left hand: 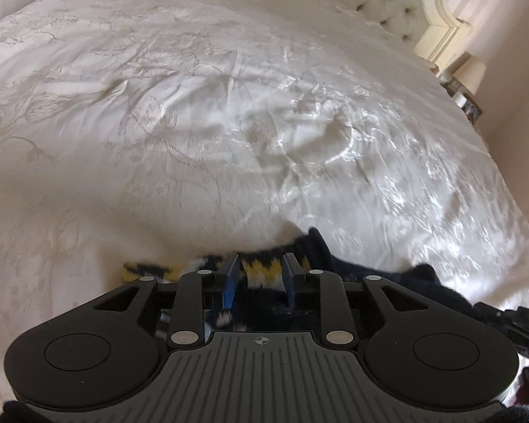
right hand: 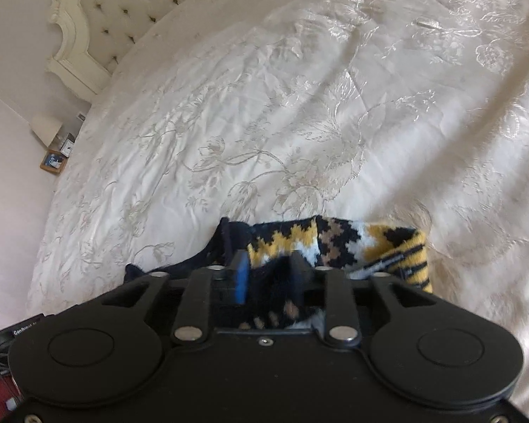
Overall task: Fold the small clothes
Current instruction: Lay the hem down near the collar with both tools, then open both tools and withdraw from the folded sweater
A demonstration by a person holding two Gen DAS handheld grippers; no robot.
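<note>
A small knitted garment, dark navy with yellow, white and tan zigzag patterns, is held up over the bed. In the left wrist view my left gripper (left hand: 261,264) is shut on the knitted garment (left hand: 264,271), which spreads left as a yellow band and right as dark cloth. In the right wrist view my right gripper (right hand: 269,264) is shut on the same garment (right hand: 335,246), whose patterned part hangs to the right and dark part to the left. Most of the garment is hidden behind the gripper bodies.
A wide bed with a cream floral satin cover (left hand: 211,112) fills both views. A tufted headboard (right hand: 123,7) stands at the far end. A bedside table with a lamp (right hand: 46,128) and picture frames sits beside it.
</note>
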